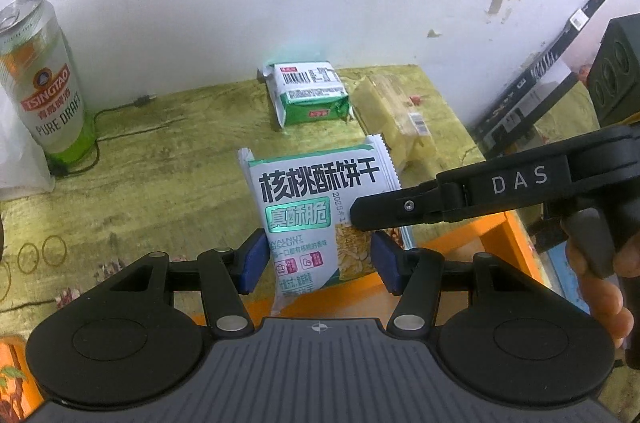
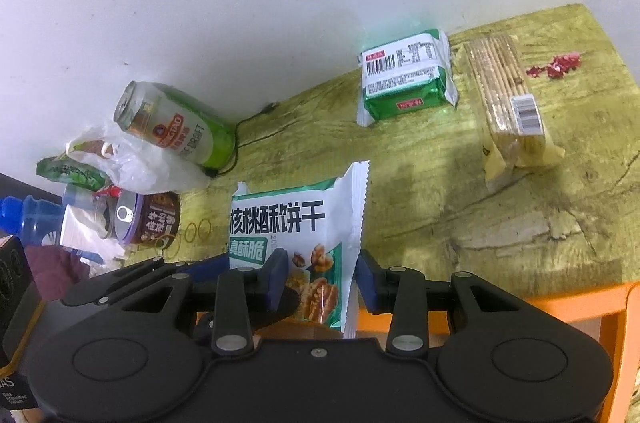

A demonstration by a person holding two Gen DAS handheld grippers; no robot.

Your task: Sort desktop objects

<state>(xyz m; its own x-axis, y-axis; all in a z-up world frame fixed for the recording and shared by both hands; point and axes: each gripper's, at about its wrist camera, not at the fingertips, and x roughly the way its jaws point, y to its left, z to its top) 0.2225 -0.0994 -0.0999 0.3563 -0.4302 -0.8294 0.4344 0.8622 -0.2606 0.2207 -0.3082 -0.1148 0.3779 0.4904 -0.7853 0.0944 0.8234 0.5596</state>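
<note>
Nearest to both cameras, the walnut biscuit packet hangs clear of the table, gripped from two sides at once. From the left wrist view, the left gripper has its blue pads pressed against the lower sides of the packet, pinching it with the jaws partly spread around its width. The right gripper reaches in from the right of that view, and its black finger lies across the packet's right edge. From the right wrist view, its jaws stand close together, clamping the right-hand part of the packet, with the crimped side seam passing between the pads. A hand shows at the right edge of the left view, wrapped around the right gripper's handle. Just beyond the packet, on the yellow-green tabletop, lie a few rubber bands beside an opened brown can and a crumpled plastic bag. Farther back a green beer can stands near the wall, with a thin black cable curling round its base. At the far edge of the table, a green-and-white packet lies close to the wall, and just beside it to the right sits a clear-wrapped stack of crackers.
</note>
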